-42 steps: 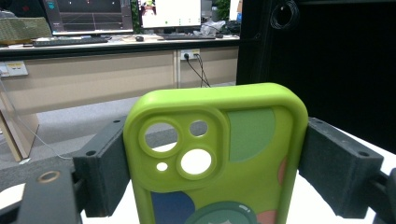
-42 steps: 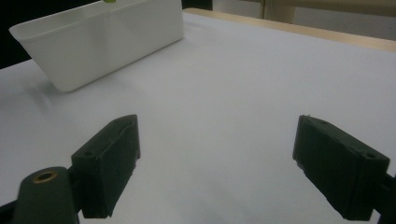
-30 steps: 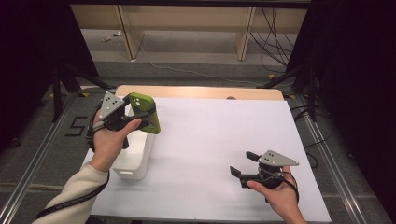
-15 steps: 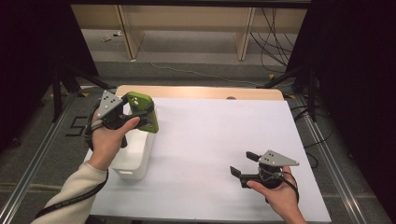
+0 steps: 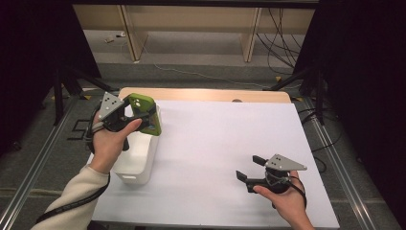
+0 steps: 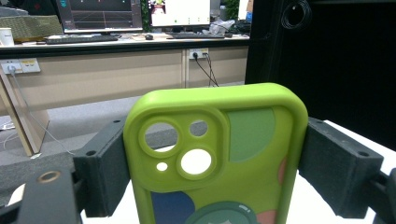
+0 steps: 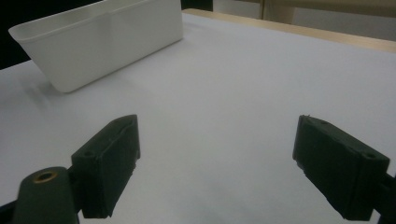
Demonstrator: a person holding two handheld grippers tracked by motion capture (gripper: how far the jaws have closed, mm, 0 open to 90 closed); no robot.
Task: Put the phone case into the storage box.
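Note:
My left gripper is shut on a green phone case and holds it in the air above the white bin at the table's left. In the left gripper view the phone case stands upright between the two jaws, which press on its sides; its camera cut-outs and coloured patches face the camera. Near the table's front right, my right gripper rests low over the white sheet, open, with nothing between its jaws. In the right gripper view only bare white surface lies between the fingers.
The white bin stands at the far left of the right gripper view. A white sheet covers the table, with a wooden edge at the back. Metal rails run along both sides. Dark curtains and stands surround the table.
The left hand with the phone case has shifted very slightly over the bin. The right gripper has stayed where it was.

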